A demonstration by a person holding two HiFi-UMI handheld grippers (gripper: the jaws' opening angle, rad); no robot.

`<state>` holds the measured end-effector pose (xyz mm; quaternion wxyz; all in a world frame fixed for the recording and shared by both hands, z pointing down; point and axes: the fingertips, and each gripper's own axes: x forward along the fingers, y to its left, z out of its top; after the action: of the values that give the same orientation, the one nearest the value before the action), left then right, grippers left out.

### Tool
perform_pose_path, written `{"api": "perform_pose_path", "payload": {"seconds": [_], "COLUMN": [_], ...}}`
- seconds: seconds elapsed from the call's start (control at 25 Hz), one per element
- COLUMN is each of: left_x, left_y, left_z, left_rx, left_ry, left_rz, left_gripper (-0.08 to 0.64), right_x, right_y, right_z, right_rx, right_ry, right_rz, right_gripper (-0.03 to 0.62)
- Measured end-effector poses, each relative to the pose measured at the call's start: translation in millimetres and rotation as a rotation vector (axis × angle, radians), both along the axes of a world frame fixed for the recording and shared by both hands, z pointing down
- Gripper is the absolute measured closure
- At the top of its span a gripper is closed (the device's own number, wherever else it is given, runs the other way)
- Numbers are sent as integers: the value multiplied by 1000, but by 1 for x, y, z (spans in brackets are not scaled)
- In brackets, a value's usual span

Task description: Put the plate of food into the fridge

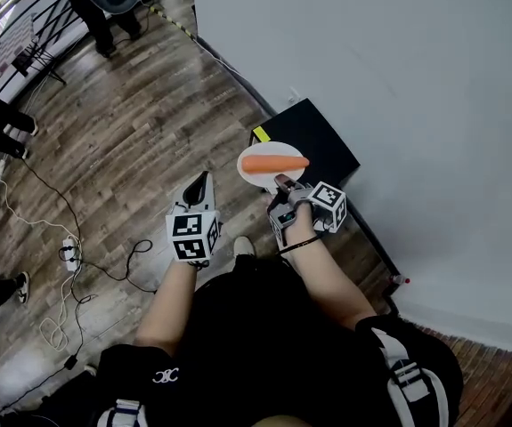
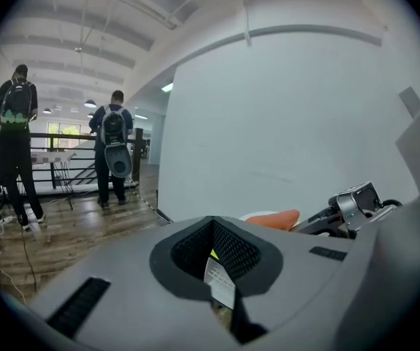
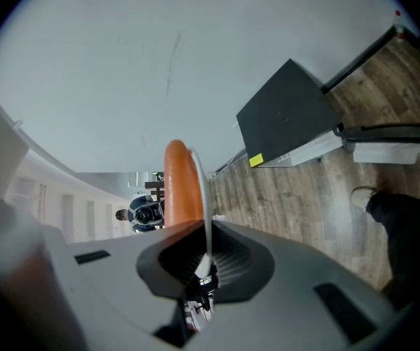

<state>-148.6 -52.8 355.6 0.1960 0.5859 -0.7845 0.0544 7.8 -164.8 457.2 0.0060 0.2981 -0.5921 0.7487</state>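
The right claw [image 1: 282, 185] pinches the near rim of the white plate [image 1: 254, 178], its jaws nearly together on it. It holds the plate in the air with an orange carrot [image 1: 275, 163] lying across it. The left claw [image 1: 199, 183], closed on nothing, hangs just to the plate's left. Beyond the plate, a low black-topped fridge [image 1: 313, 136] stands on the wooden floor [image 1: 131, 132] against the white wall [image 1: 416, 87].

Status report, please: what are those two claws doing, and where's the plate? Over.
Right gripper clamped on plate rim, orange food on top. Left gripper shut, empty. Black fridge just ahead by wall, nothing seen in the way.
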Motion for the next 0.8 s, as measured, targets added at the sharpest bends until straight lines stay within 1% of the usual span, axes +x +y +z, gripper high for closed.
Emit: {"api": "perform_pose_path", "payload": {"seconds": [0.16, 0.36, 0.48, 0.68, 0.8], "left_x": [2, 8, 8, 5, 0], "left_y": [-27, -46, -58, -73, -83], "left_z": [5, 18, 24, 35, 41], "left_rx": [-10, -49, -62, -78, -83], "left_ry": [14, 19, 30, 35, 40], "left_rz": [16, 66, 98, 198, 289], "left_gripper": [563, 563, 563, 563, 563], "right_x": [5, 11, 16, 19, 19], "right_y": [-20, -29, -34, -34, -30], "right_z": [6, 24, 30, 39, 43], "right_rx": [6, -41, -45, -60, -62], "right_ry": [-2, 7, 14, 18, 12], "right_rz": [12, 54, 82, 165, 250], "right_gripper": [566, 565, 566, 566, 566]}}
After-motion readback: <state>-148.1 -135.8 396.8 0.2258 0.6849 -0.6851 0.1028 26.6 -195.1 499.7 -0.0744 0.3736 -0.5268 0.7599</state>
